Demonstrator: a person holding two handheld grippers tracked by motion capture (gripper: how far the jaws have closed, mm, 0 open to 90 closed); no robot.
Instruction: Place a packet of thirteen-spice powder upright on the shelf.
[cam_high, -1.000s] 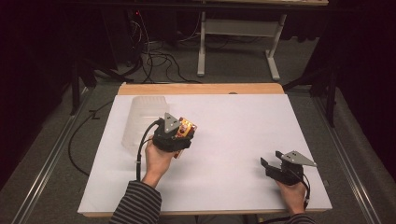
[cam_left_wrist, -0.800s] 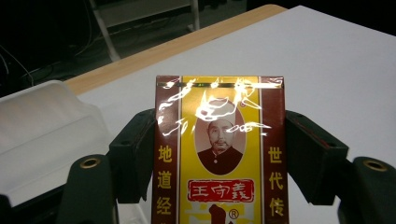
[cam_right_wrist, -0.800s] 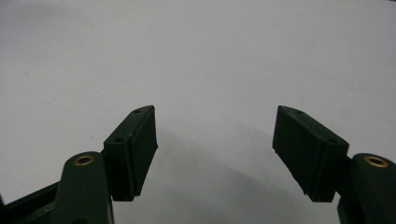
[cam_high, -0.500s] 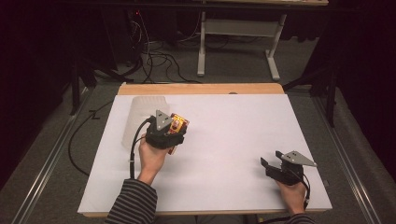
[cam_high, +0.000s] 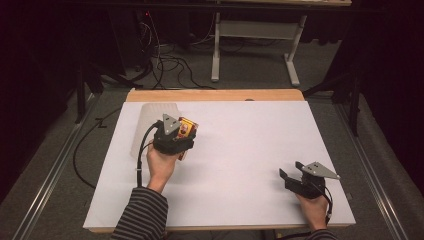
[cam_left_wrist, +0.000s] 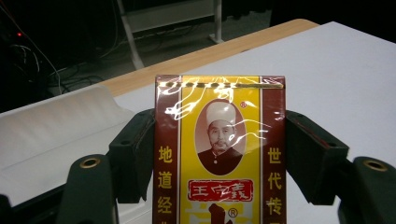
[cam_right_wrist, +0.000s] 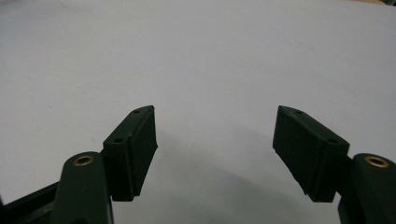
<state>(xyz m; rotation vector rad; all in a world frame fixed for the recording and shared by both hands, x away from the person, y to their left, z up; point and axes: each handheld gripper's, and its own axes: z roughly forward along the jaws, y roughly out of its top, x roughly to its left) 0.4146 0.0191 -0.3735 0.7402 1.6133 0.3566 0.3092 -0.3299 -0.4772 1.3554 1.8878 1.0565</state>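
Note:
A yellow and dark red packet (cam_left_wrist: 219, 154) with a printed portrait and Chinese lettering stands upright between my left gripper's jaws. My left gripper (cam_high: 182, 132) is shut on this packet (cam_high: 186, 129) above the left part of the white table top (cam_high: 240, 145), close to a translucent white container (cam_high: 150, 125). That container (cam_left_wrist: 56, 135) lies to the left behind the packet in the left gripper view. My right gripper (cam_high: 290, 176) rests low near the front right of the table. Its jaws (cam_right_wrist: 215, 149) stand wide apart with nothing between them.
A wooden strip (cam_high: 215, 95) runs along the table's far edge. Beyond it stand a white table frame (cam_high: 255, 45) and loose cables (cam_high: 165, 60) on the dark floor. A black cable (cam_high: 80, 150) hangs off the table's left side.
My left gripper has carried the packet a little to the left and toward the container, then eased back slightly. The right gripper has stayed where it was.

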